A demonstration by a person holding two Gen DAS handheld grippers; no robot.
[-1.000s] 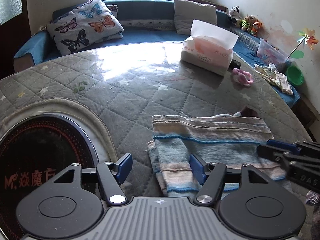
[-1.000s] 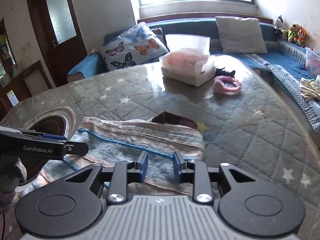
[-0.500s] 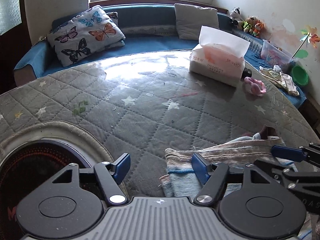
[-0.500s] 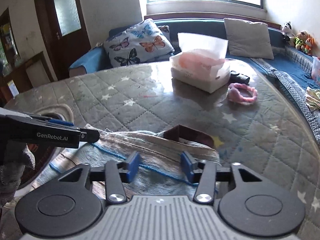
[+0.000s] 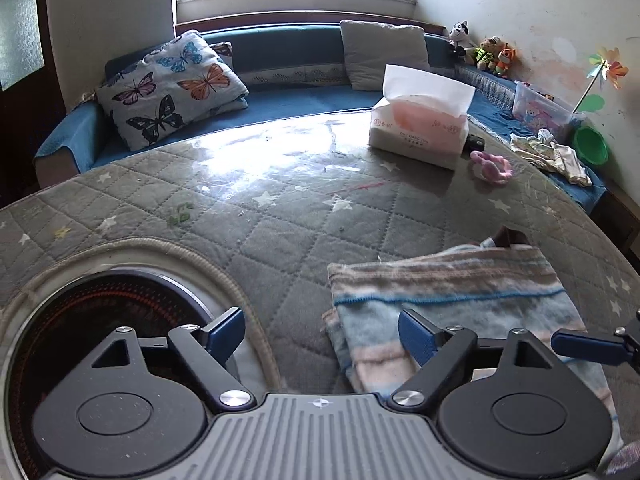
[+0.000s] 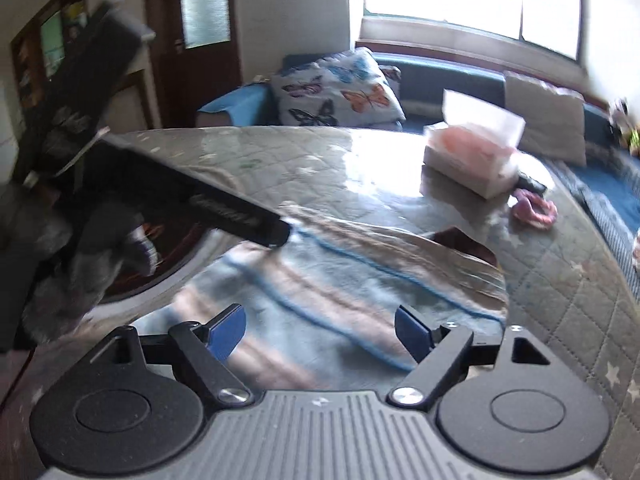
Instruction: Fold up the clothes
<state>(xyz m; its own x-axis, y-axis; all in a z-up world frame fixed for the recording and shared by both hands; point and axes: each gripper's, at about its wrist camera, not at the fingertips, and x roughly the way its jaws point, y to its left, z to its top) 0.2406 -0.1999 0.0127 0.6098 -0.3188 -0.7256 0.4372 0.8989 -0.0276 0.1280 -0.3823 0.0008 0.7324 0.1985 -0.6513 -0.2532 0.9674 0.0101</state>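
A folded striped garment, pale blue with pink and tan bands, lies flat on the quilted grey table cover. My left gripper hovers at its left edge, jaws opening, nothing pressed between the blue pads; the right pad sits over the cloth. A blue fingertip of the right gripper shows at the far right. In the blurred right wrist view the garment lies just beyond my right gripper, whose jaws are opening wide with nothing gripped. The other gripper's dark finger reaches in from the left.
A round dark cooktop is set into the table at the near left. A tissue box and a pink ring toy sit at the far right. Behind runs a blue bench with a butterfly pillow.
Both grippers have widened, the right one from nearly closed over the cloth to wide. The right view swung and rolled, now blurred. The left view drew back, then returned toward the garment.
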